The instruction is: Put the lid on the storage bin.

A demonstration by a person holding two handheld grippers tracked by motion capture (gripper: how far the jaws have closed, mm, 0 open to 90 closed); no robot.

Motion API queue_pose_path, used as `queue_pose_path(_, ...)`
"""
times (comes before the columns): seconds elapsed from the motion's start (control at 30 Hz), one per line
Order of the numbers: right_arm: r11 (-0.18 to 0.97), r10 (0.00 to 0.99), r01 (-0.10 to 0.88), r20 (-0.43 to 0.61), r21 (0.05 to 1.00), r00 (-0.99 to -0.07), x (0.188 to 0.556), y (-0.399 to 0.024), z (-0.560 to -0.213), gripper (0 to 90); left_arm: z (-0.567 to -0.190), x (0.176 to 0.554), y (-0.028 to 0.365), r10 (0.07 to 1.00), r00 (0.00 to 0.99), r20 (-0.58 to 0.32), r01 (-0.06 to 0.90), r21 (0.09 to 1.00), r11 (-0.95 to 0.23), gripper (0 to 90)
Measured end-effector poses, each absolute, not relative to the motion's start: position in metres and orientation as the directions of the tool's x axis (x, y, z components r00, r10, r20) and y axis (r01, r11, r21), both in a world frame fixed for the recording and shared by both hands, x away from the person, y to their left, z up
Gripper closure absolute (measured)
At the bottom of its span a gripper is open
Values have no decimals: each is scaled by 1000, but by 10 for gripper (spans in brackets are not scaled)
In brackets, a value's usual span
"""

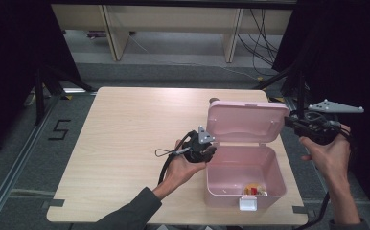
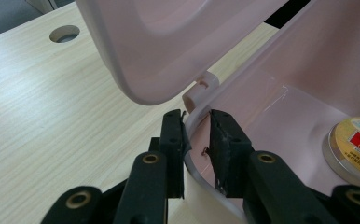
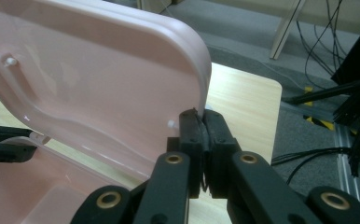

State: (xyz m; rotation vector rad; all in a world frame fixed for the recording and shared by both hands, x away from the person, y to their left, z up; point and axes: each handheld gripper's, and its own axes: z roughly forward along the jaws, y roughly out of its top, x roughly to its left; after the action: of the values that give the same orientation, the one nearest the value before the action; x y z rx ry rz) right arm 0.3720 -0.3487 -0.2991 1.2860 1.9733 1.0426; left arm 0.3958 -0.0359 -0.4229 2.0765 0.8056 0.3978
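We stand at a big wooden surface with a pink box near its right front corner. The box's lid stands up, wide open. Our left hand-held gripper pinches the box's rim and holds it steady. Our right hand-held gripper is shut tight on the lid's edge. We think we are opening or closing the lid. Next, the right one must swing the lid gently while the left keeps the box from sliding. A little round tin lies inside.

Pink plastic box sits on table, lid raised upright.
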Motion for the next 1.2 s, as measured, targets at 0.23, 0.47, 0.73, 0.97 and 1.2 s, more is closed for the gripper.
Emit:
queue_pose_path(0.23, 228, 924, 458, -43, 859, -380, 349, -349, -303, 883, -424, 395, -34, 669, 744, 1, 388, 813, -433, 740)
queue_pose_path(0.47, 212, 927, 442, -36, 872, -373, 333, -350, -309, 882, -426, 395, -34, 668, 744, -9, 390, 818, -423, 738)
queue_pose_path(0.73, 218, 925, 416, -50, 883, -377, 323, -350, -313, 882, -419, 389, -28, 662, 749, -28, 376, 840, -390, 695)
queue_pose_path(0.97, 242, 925, 380, -94, 893, -369, 315, -350, -318, 881, -409, 376, -1, 653, 753, -82, 383, 861, -334, 605)
queue_pose_path(1.2, 240, 924, 383, -89, 892, -371, 306, -350, -321, 877, -401, 355, 25, 617, 783, -84, 378, 851, -364, 541)
